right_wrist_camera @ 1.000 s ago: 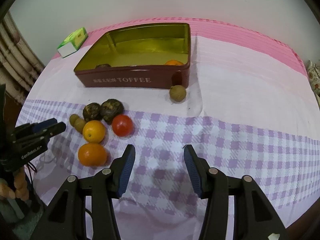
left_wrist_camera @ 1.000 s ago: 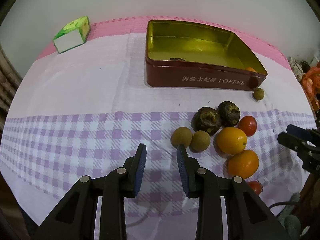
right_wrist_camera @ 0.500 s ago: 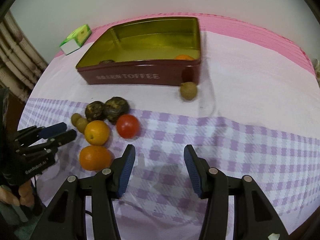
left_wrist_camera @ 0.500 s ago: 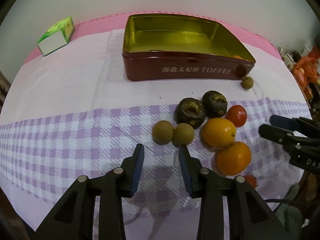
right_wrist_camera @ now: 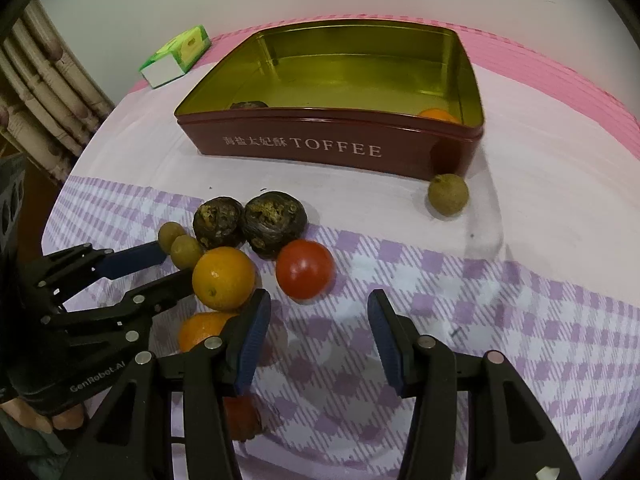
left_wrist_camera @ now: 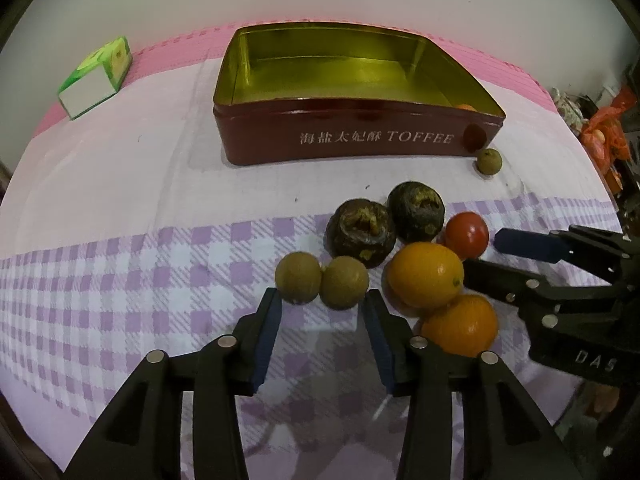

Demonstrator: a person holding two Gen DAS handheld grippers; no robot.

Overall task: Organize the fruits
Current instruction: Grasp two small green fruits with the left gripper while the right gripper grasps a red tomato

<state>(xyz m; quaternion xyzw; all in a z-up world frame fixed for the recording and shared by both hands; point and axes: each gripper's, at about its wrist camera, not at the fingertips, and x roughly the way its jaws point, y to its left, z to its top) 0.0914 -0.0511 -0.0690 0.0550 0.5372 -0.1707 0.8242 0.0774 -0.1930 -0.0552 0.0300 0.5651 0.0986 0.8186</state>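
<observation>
On the checked cloth, the left gripper is opening, empty, before two round, matte longans.

Both views are evenly lit by soft indoor light from above, a little dim and warm. Fisheye distortion bows the surface and darkens the corners into black vignettes. The toffee tin shows a golden sheen inside; the tomato carries small highlights. Shadows under the fruit stay faint. Focus is sharp centrally, softer toward the edges.

Loose fruits clustered nr toffee tin
</observation>
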